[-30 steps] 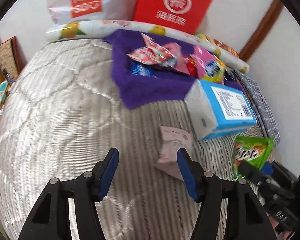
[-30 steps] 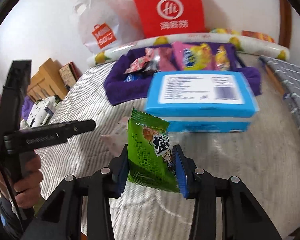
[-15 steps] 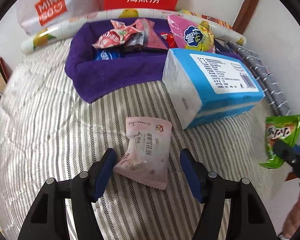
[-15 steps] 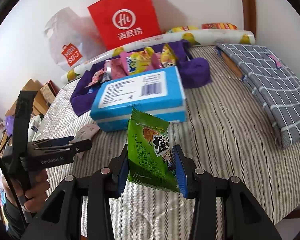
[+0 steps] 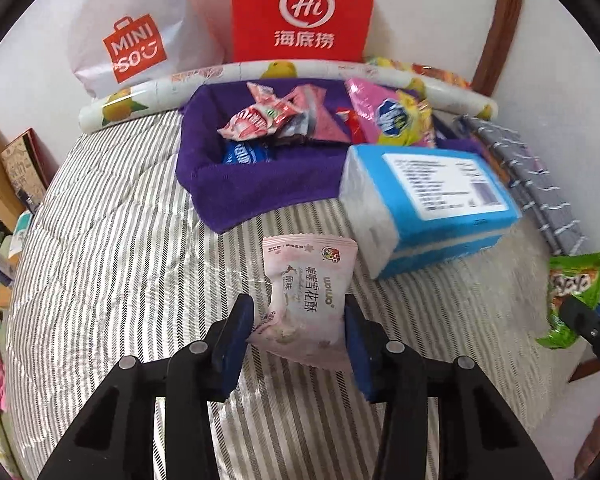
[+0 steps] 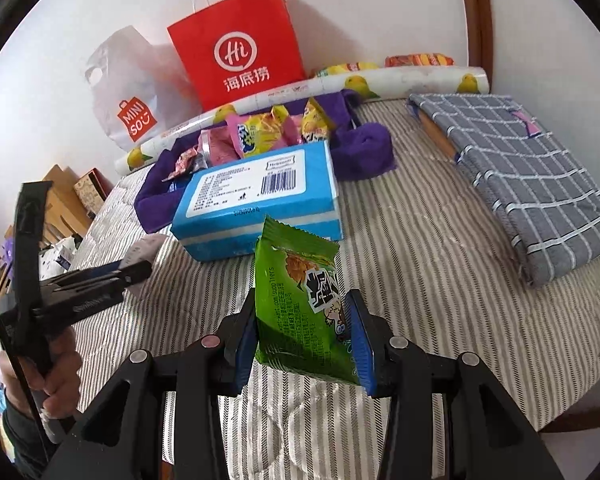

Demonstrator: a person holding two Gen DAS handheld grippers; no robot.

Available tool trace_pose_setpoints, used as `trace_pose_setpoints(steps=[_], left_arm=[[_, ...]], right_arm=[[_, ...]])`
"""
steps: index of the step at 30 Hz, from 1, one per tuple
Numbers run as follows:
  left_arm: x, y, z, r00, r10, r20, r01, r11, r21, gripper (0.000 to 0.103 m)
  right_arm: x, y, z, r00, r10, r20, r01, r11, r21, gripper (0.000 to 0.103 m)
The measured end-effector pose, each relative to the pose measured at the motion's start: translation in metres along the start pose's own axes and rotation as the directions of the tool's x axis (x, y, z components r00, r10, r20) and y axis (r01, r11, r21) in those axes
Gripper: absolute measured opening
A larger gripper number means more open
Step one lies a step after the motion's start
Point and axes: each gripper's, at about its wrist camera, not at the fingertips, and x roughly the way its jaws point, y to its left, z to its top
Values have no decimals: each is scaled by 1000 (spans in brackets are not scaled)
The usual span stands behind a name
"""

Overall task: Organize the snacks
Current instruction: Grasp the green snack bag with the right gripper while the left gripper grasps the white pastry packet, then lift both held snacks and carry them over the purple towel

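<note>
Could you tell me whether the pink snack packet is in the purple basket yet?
Not yet: the pink snack packet is clamped in the left gripper, short of the purple basket.

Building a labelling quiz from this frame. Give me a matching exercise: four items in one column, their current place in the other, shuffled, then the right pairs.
Items
1. pink snack packet
2. green snack packet
3. blue tissue pack
4. red paper bag

Places
A. standing against the wall behind the purple basket
B. between the fingers of the right tool
C. lying on the striped bedcover, touching the basket's front
D. between the fingers of the left tool

Pairs: 1-D, 2-B, 3-C, 4-A
</note>
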Motion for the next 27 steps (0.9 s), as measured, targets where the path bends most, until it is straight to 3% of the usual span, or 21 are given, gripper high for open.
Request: trace_pose_setpoints(steps=[5,16,27], left_arm=[[-15,3,5,998,-58,12,58,998,7,42],[-44,7,38,992,-91,86,85,994,73,42],[-35,20,66,989,-113,95,107,992,67,42]], right_arm=[[-16,6,0,999,-22,41,22,1000,1,41],[-31,23,26,988,-87,131,87,996,9,41],[-23,44,63,977,-98,188,100,995,-3,41]])
